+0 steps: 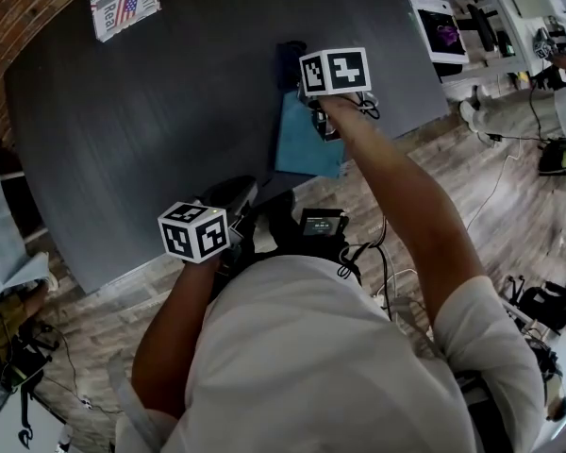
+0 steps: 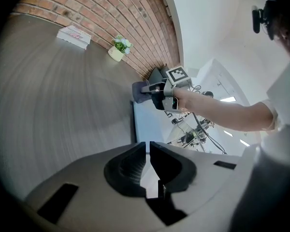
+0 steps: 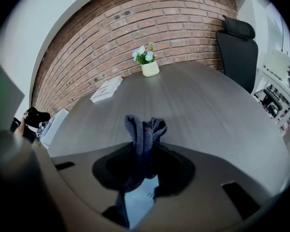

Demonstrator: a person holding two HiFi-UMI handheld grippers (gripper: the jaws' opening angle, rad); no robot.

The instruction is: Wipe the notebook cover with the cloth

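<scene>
In the head view, the right gripper (image 1: 307,78) is hovering at upper centre, its cube hiding the jaws and most of the dark cloth (image 1: 288,57). The blue notebook (image 1: 307,144) is lying partly covered at the table (image 1: 151,130) edge. In the left gripper view, the left gripper (image 2: 148,151) is holding its jaws almost together, gripping nothing. In the right gripper view, the jaws are pinching the cloth, with the notebook barely showing beneath.

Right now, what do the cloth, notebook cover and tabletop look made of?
Cloth: soft fabric, likely knit, dark blue-grey; limp folds, fuzzy surface.
Notebook cover: smooth blue, probably coated card or plastic; no texture shows.
Tabletop: dark grey, matte, fine grain streaks; wood or laminate.
</scene>
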